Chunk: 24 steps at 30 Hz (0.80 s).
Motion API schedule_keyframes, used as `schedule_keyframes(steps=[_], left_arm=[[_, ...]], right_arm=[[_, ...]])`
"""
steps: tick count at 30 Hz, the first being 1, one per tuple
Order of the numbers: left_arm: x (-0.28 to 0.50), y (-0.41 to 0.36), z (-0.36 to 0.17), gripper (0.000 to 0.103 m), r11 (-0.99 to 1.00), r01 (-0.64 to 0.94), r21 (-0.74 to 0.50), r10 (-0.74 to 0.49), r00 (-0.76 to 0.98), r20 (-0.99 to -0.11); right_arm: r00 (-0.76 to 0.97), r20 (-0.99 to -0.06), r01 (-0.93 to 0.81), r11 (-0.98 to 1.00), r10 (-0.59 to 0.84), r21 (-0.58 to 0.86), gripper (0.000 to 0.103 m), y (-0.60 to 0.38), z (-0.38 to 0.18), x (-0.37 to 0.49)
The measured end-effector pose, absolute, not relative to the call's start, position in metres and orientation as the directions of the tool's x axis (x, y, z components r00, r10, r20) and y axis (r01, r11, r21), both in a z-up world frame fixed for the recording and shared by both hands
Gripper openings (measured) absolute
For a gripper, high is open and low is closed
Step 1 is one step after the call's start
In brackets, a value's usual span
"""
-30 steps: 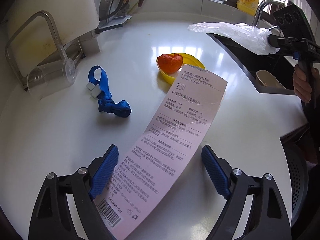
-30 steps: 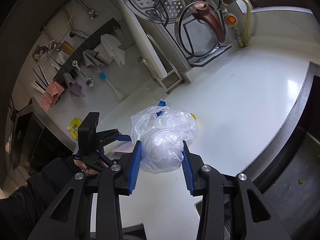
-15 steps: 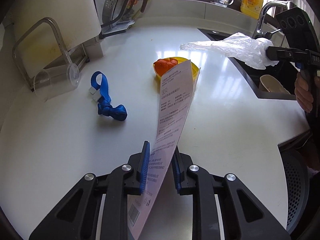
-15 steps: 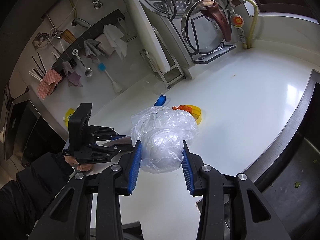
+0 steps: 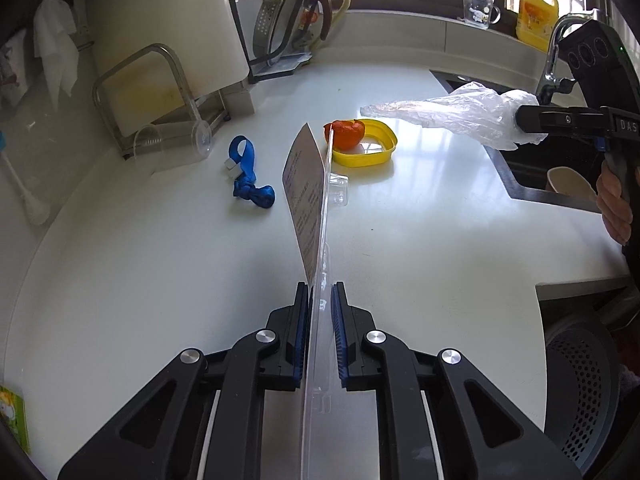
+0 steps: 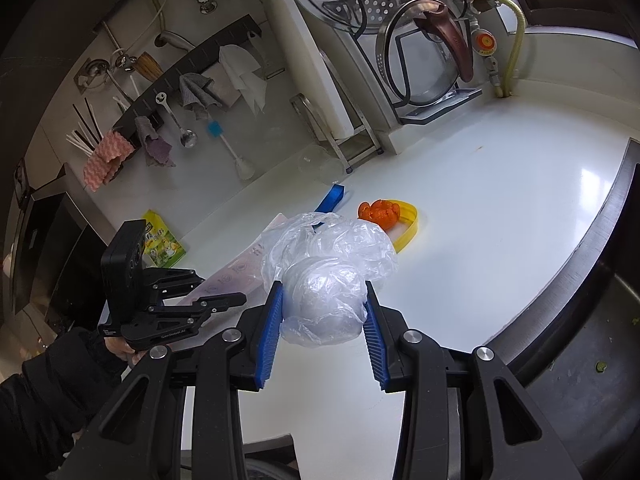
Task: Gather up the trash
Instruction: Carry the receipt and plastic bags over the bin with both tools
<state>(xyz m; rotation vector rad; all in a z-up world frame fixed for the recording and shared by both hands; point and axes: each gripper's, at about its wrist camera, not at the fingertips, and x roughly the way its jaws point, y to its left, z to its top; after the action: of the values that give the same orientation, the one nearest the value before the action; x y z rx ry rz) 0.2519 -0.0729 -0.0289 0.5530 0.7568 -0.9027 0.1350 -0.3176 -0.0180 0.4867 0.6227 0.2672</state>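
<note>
My left gripper (image 5: 320,300) is shut on a pink printed blister card (image 5: 306,196), held on edge above the white counter, its clear plastic blister facing right. From the right wrist view the same card (image 6: 236,276) slants out of the left gripper (image 6: 232,300). My right gripper (image 6: 323,300) is shut on a crumpled clear plastic bag (image 6: 328,268); in the left wrist view that bag (image 5: 460,114) juts left over the counter's right side. Orange peel (image 5: 348,134) lies in a yellow lid (image 5: 376,150). A knotted blue strap (image 5: 250,178) lies to the card's left.
A clear plastic cup (image 5: 172,148) lies on its side by a metal rack (image 5: 136,92). The sink (image 5: 560,172) holds a paper cup (image 5: 568,184) at right. A perforated dark bin (image 5: 580,380) stands below the counter edge. A green snack packet (image 6: 164,240) sits near the wall.
The left gripper closed on the card, which lay flat on the counter, then lifted it and turned it on edge. The right gripper kept holding the bag nearly still.
</note>
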Motion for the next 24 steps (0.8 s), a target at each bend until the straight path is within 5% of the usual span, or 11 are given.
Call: schedule_keyframes(steps=[24], left_arm=[[0.041, -0.007, 0.009, 0.013, 0.897, 0.438, 0.055, -0.29, 0.678, -0.676]], right_arm=[[0.795, -0.535, -0.033, 0.9, 0.286, 0.434, 0.037, -0.249, -0.017, -0.034]])
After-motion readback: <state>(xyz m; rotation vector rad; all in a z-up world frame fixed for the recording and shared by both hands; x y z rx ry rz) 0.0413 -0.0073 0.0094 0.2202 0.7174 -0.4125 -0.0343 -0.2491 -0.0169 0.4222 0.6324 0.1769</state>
